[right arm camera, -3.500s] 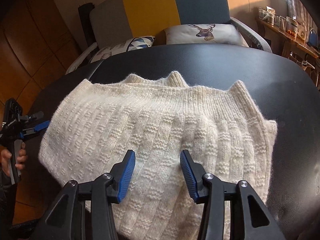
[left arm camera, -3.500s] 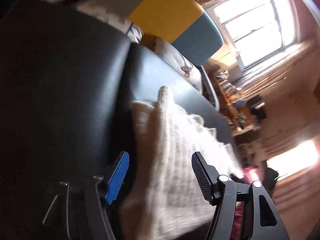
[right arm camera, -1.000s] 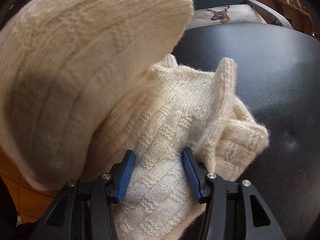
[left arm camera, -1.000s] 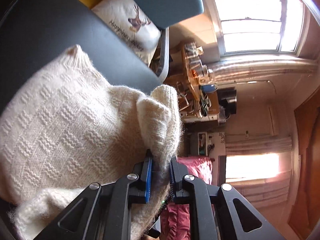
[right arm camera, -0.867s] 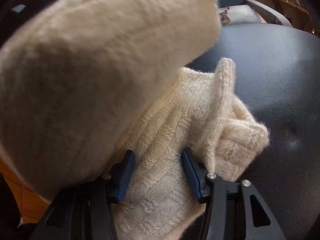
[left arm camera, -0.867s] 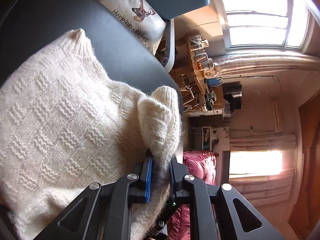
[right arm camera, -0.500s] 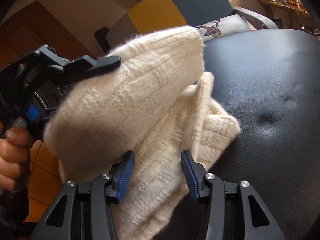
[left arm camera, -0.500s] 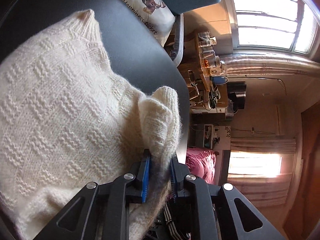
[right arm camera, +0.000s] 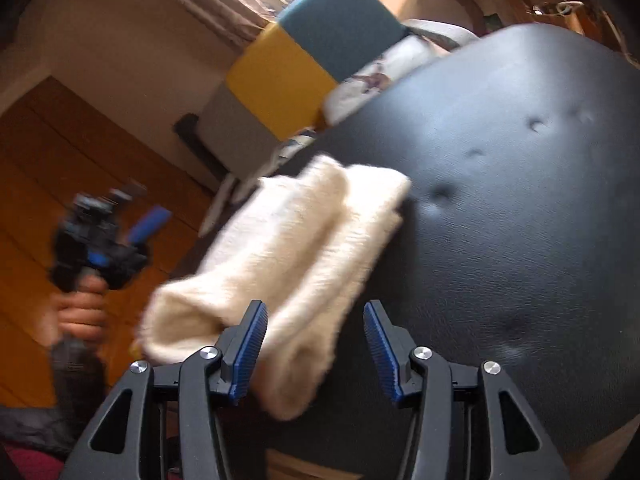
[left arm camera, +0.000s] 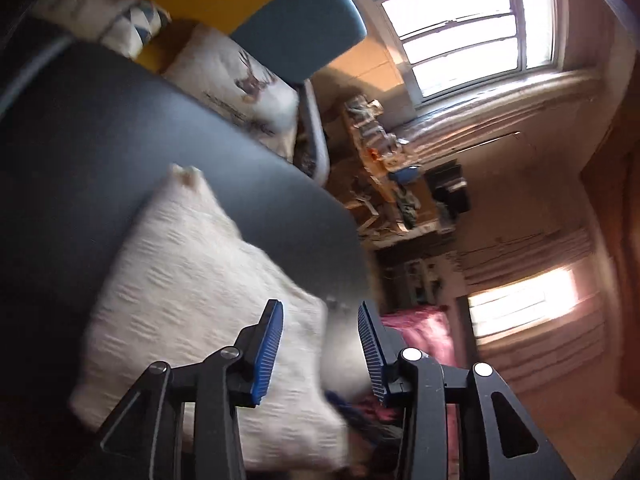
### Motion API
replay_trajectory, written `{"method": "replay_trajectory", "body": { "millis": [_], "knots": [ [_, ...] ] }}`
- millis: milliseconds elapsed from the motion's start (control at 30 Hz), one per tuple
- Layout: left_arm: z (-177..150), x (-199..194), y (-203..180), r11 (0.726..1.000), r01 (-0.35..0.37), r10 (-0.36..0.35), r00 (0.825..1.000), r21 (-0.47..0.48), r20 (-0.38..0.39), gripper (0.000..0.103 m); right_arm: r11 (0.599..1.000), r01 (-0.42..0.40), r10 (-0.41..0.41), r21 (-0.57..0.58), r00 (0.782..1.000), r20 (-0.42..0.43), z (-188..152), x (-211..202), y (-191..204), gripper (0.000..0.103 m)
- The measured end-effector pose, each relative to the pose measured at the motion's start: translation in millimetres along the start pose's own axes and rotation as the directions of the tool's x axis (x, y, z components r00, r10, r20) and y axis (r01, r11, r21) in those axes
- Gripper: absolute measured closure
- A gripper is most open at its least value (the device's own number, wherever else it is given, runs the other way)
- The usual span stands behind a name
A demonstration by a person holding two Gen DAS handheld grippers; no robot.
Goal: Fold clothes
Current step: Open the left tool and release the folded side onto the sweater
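1. While both views are blurred, a cream knitted sweater (right arm camera: pixel 288 264) can be made out, folded into a thick bundle and laid on a black padded table (right arm camera: pixel 520 220).
2. The right claw (right arm camera: pixel 316 344) is seen with its blue-padded jaws spread wide and nothing held between them. The sweater lies just ahead of it and to its left, one end partly hidden behind the left jaw.
3. The left claw (left arm camera: pixel 320 348) is likewise spread wide and empty. In its own view the sweater (left arm camera: pixel 200 300) is spread ahead and to the left, a corner of it showing between the jaws; whether it is touched cannot be told.
4. In the right view, the left claw (right arm camera: pixel 100 240) is shown held up in a hand (right arm camera: pixel 82 312), well off to the left of the sweater and beyond the table's edge.
5. Past the table's far side, a chair (right arm camera: pixel 304 64) with yellow, teal and grey panels is seen, with a deer-print cushion (left arm camera: pixel 240 84) on its seat.
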State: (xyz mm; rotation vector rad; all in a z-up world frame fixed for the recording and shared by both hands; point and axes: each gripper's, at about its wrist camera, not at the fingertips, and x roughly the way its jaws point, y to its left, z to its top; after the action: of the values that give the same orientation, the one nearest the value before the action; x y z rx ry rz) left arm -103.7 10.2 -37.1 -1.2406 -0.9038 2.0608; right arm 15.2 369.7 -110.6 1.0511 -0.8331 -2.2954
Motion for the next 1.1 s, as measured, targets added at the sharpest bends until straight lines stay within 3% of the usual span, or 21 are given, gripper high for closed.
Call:
{"method": "replay_trajectory", "body": {
  "millis": [67, 167, 233, 367, 467, 500, 600, 633, 667, 700, 733, 767, 800, 833, 867, 967, 1033, 1100],
  "knots": [
    [-5, -5, 20, 0.998, -0.049, 0.049, 0.999, 0.028, 0.005, 0.063, 0.996, -0.075, 0.075, -0.051, 0.997, -0.011, 9, -6, 21, 0.037],
    [-15, -8, 43, 0.987, -0.134, 0.133, 0.991, 0.088, 0.012, 0.063, 0.977, -0.187, 0.174, -0.106, 0.977, -0.123, 20, 15, 60, 0.031],
    [-22, -4, 50, 0.972, -0.187, 0.188, 0.982, 0.141, 0.01, 0.063, 0.969, -0.198, 0.163, -0.149, 0.962, -0.221, 17, 32, 82, 0.031],
    [-29, 2, 54, 0.974, -0.129, 0.134, 0.991, 0.189, -0.016, 0.063, 0.96, -0.189, 0.105, -0.208, 0.928, -0.357, 14, 68, 109, 0.031],
    [-27, 8, 36, 0.955, -0.092, 0.102, 0.995, 0.282, -0.022, 0.063, 0.967, -0.189, 0.124, -0.17, 0.933, -0.337, 17, 85, 98, 0.031],
    [-25, 15, 27, 0.941, -0.088, 0.105, 0.994, 0.325, -0.034, 0.063, 0.963, -0.234, 0.174, -0.13, 0.916, -0.361, 18, 94, 95, 0.03],
    [-24, 38, 5, 0.894, -0.054, 0.104, 0.991, 0.445, -0.089, 0.063, 0.948, -0.319, 0.285, 0.01, 0.832, -0.476, -6, 108, 88, 0.03],
    [-26, 47, -1, 0.873, -0.054, 0.119, 0.987, 0.485, -0.104, 0.063, 0.94, -0.336, 0.32, 0.062, 0.799, -0.51, -12, 119, 84, 0.028],
    [-28, 56, -6, 0.85, -0.055, 0.137, 0.983, 0.524, -0.119, 0.063, 0.916, -0.379, 0.387, 0.132, 0.746, -0.541, -21, 127, 81, 0.028],
    [-34, 64, -6, 0.827, -0.066, 0.167, 0.977, 0.558, -0.132, 0.063, 0.897, -0.412, 0.425, 0.158, 0.712, -0.559, -30, 128, 80, 0.028],
    [-39, 72, -5, 0.804, -0.074, 0.195, 0.97, 0.59, -0.144, 0.064, 0.883, -0.442, 0.446, 0.158, 0.685, -0.576, -40, 125, 79, 0.03],
    [-47, 77, -1, 0.786, -0.073, 0.208, 0.966, 0.614, -0.152, 0.066, 0.882, -0.445, 0.445, 0.154, 0.68, -0.583, -48, 120, 75, 0.034],
    [-54, 82, 4, 0.767, -0.071, 0.222, 0.962, 0.638, -0.159, 0.068, 0.896, -0.418, 0.42, 0.149, 0.692, -0.587, -54, 115, 67, 0.037],
    [-61, 87, 8, 0.748, -0.071, 0.233, 0.959, 0.66, -0.161, 0.068, 0.912, -0.39, 0.389, 0.13, 0.716, -0.58, -59, 109, 59, 0.051],
    [-65, 86, 11, 0.732, -0.078, 0.228, 0.964, 0.677, -0.135, 0.068, 0.924, -0.368, 0.362, 0.108, 0.745, -0.561, -62, 101, 54, 0.055],
    [-65, 78, 11, 0.761, -0.084, 0.202, 0.973, 0.644, -0.112, 0.068, 0.945, -0.313, 0.319, 0.093, 0.821, -0.474, -66, 72, 45, 0.051],
    [-64, 67, 6, 0.779, -0.074, 0.166, 0.982, 0.623, -0.091, 0.068, 0.956, -0.285, 0.29, 0.078, 0.861, -0.418, -69, 44, 43, 0.048],
    [-72, 55, -2, 0.762, -0.061, 0.139, 0.988, 0.644, -0.071, 0.067, 0.965, -0.254, 0.26, 0.065, 0.897, -0.358, -71, 16, 41, 0.048]
  ]
}}
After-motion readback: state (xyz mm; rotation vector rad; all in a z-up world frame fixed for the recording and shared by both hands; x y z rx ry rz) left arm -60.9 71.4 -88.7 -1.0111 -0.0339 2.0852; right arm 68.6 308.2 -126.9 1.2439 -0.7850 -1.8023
